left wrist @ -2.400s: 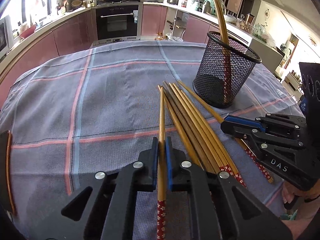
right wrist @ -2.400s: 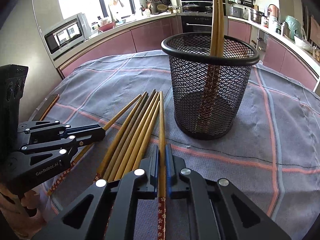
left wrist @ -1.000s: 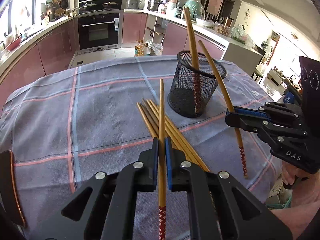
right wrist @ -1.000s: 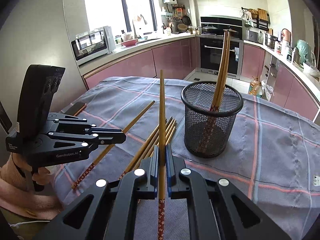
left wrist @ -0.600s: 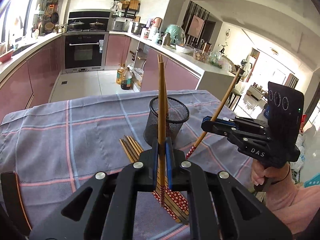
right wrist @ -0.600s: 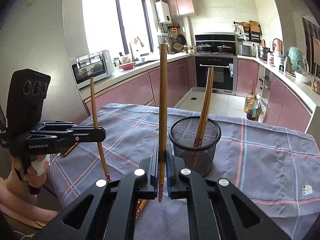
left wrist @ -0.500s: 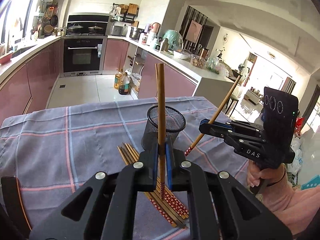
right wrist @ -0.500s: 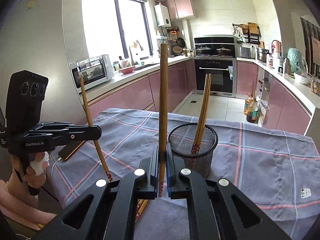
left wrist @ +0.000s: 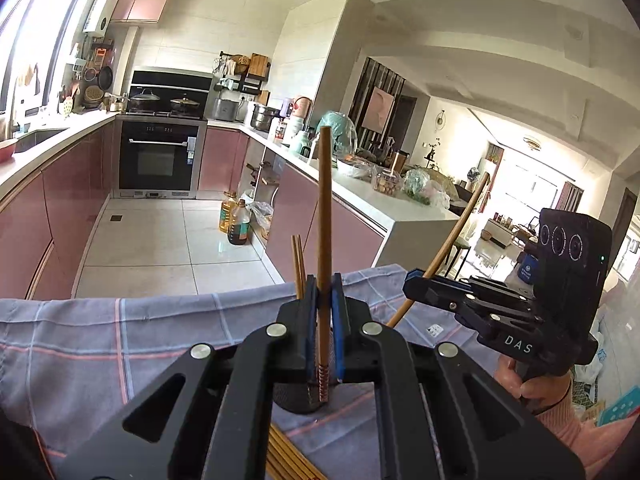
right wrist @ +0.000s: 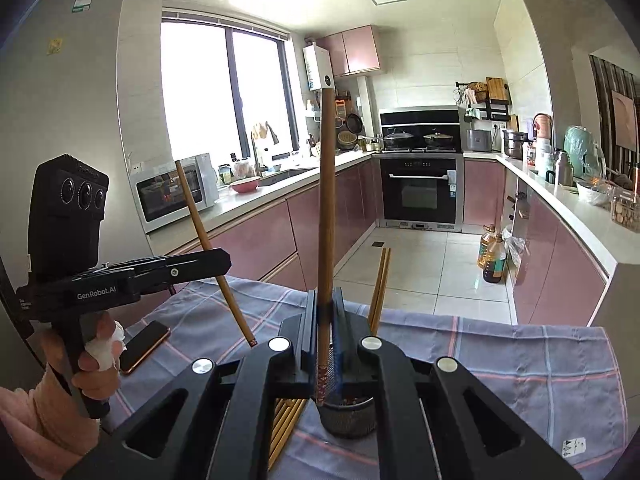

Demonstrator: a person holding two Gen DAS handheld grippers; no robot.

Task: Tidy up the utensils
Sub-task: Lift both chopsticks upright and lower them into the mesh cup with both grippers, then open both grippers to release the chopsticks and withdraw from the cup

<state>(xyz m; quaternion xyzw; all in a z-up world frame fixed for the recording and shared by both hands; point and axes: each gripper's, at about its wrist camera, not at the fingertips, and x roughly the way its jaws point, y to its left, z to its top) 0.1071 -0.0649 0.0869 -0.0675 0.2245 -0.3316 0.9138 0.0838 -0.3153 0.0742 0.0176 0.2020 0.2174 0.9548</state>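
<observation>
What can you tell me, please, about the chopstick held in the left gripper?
The chopstick is a slim, brown stick that looks like bamboo or wood, with a red patterned band at its lower end. It stands nearly upright, clamped low on its shaft between the blue pads of the shut left gripper, clear of the table, patterned end down, over the black mesh holder.

This is a home kitchen that opens onto a living area. Pink cabinets (right wrist: 320,216) run under a white countertop (left wrist: 376,196), with a built-in oven (right wrist: 420,196), two lidded pots (right wrist: 416,136) on the hob, a microwave (right wrist: 172,196) by the window (right wrist: 224,92), a sink with a tap (right wrist: 264,140) and oil bottles (left wrist: 236,222) on the tiled floor. A checked tablecloth (left wrist: 100,344) covers the table in front.
</observation>
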